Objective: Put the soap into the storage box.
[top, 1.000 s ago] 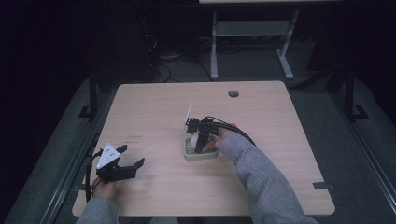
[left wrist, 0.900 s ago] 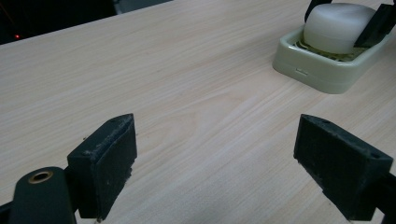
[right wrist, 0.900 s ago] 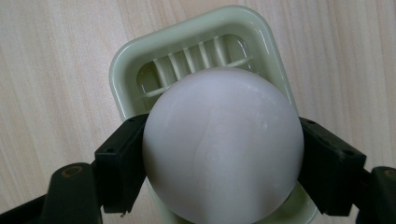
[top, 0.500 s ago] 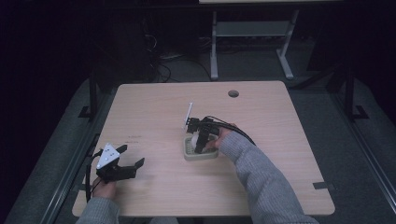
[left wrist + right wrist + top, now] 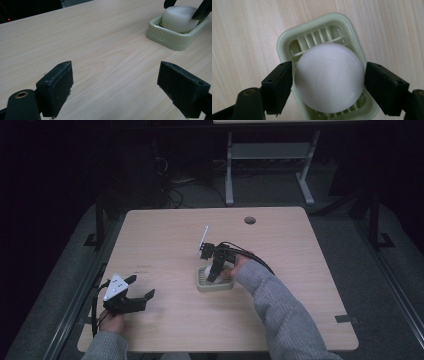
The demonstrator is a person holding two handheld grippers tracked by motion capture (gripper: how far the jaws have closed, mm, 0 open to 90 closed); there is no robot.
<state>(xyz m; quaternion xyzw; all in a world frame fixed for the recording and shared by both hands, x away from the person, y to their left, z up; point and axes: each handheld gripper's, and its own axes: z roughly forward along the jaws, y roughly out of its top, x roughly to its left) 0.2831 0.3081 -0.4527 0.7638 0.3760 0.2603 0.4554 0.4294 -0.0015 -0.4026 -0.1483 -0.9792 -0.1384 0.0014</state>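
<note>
soap: white rounded bar (image 5: 329, 77) sitting in the pale green soap dish (image 5: 287, 42), near the middle of the table (image 5: 300, 250)
right gripper: (image 5: 328, 86) pointing straight down over the dish; jaws hug both sides of the soap, so it's gripping it
room: bare wood all round the dish; table edges well apart from it
left gripper: (image 5: 131, 301) jaws spread wide, holding nothing; sits near the front-left edge, well apart from the soap
</note>
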